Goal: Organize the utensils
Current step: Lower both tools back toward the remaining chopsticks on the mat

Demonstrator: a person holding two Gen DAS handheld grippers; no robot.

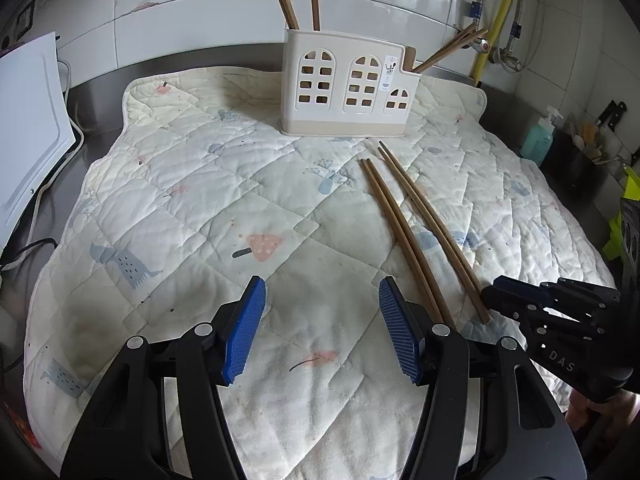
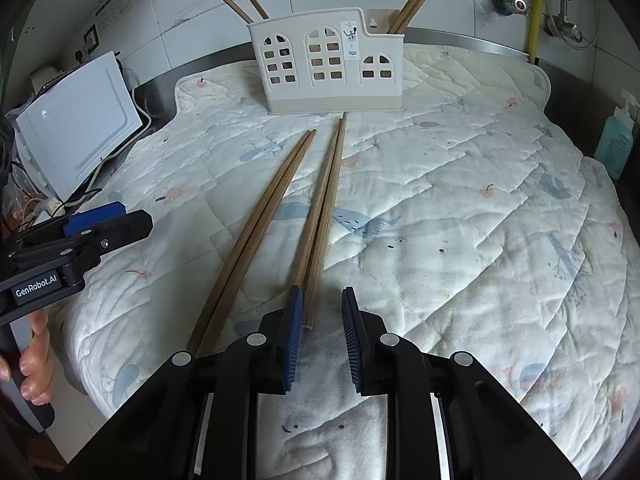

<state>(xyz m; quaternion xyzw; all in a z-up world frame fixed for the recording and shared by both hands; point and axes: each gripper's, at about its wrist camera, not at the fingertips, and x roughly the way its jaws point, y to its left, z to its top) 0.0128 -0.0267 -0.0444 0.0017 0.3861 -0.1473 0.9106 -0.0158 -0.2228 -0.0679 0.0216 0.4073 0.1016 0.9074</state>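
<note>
two pairs of chopsticks lie on the quilted mat, both tools parted and holding nothing

the left tool (image 1: 322, 308) hovers with its blue pads (image 1: 245, 330) wide apart over the mat (image 1: 192, 184) near its front edge. the right tool (image 2: 320, 320) has its pads narrowly apart, with the near ends of the right chopstick pair (image 2: 324, 204) just between them, not clamped. the left chopstick pair (image 2: 260, 224) lies just beside it, both pointing toward the white utensil holder (image 2: 324, 64) at the mat's back edge. more chopsticks (image 2: 416, 0) stand tilted in the holder's end compartments. the mat covers a steel table (image 1: 100, 84)
</note>
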